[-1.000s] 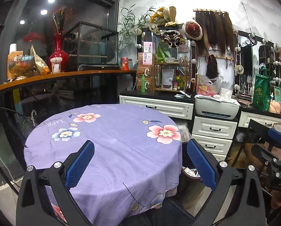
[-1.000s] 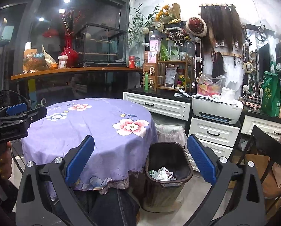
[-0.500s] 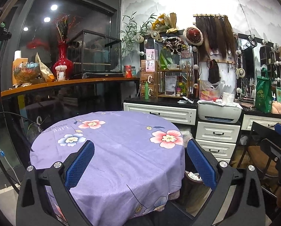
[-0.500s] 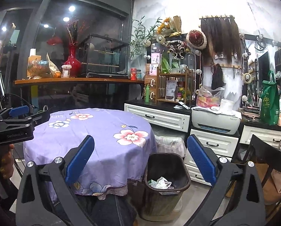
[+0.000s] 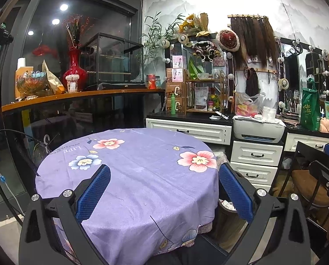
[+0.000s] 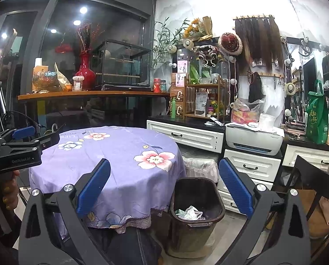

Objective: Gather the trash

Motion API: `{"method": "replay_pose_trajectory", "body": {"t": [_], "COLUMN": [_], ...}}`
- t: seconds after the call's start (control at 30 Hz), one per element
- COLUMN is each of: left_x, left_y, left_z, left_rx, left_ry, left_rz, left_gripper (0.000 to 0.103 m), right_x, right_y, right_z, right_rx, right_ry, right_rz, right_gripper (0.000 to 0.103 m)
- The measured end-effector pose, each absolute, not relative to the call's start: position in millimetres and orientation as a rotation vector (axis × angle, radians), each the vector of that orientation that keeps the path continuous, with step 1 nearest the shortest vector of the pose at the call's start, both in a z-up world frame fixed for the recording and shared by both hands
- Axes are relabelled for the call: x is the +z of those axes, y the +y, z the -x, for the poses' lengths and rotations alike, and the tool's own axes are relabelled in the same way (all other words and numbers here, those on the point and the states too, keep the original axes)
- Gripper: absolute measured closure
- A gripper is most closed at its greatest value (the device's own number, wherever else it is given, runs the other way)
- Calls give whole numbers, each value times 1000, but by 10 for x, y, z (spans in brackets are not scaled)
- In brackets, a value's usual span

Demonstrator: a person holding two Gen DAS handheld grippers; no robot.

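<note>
Trash [image 6: 189,213], crumpled white paper or plastic with a green scrap, lies at the bottom of a dark brown plastic bin [image 6: 195,218] with a rounded-rectangular rim, standing on the floor just right of the round table [image 6: 111,165]. In the left wrist view only a sliver of the bin [image 5: 227,212] and its white contents shows past the table's [image 5: 142,176] right edge. A soft lilac tablecloth [image 6: 120,150] printed with pink and blue flowers drapes over the table, its hem trimmed with a woven band.

The left gripper [image 5: 164,193] hangs near the table's near edge, its ribbed blue pads [image 5: 93,192] spread wide with nothing between them. The right gripper [image 6: 164,186] is likewise spread wide and empty, framing the table's right edge and the bin. In the right wrist view the left gripper [image 6: 21,145] shows at the far left, held by a hand [image 6: 5,194].

Behind stand white panelled drawers [image 6: 251,165], a white printer [image 6: 253,138] and a glossy red vase [image 6: 85,70] on a wooden shelf [image 6: 93,93].
</note>
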State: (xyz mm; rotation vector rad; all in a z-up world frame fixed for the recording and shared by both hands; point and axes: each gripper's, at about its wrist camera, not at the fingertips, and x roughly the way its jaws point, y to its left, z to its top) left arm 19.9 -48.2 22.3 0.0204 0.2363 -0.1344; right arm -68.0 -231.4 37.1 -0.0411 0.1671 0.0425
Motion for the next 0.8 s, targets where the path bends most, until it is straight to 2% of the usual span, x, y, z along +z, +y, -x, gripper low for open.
{"method": "replay_pose_trajectory", "body": {"t": [0.8], "left_x": [178], "left_y": [-500], "left_z": [-216], "left_rx": [-138], "left_ry": [244], "left_rz": [-34], "left_gripper": [5], "right_x": [380], "right_y": [-2271], "right_z": [675], "right_rx": [49], "right_ry": [171], "right_rz": [40], "right_gripper": [6]}}
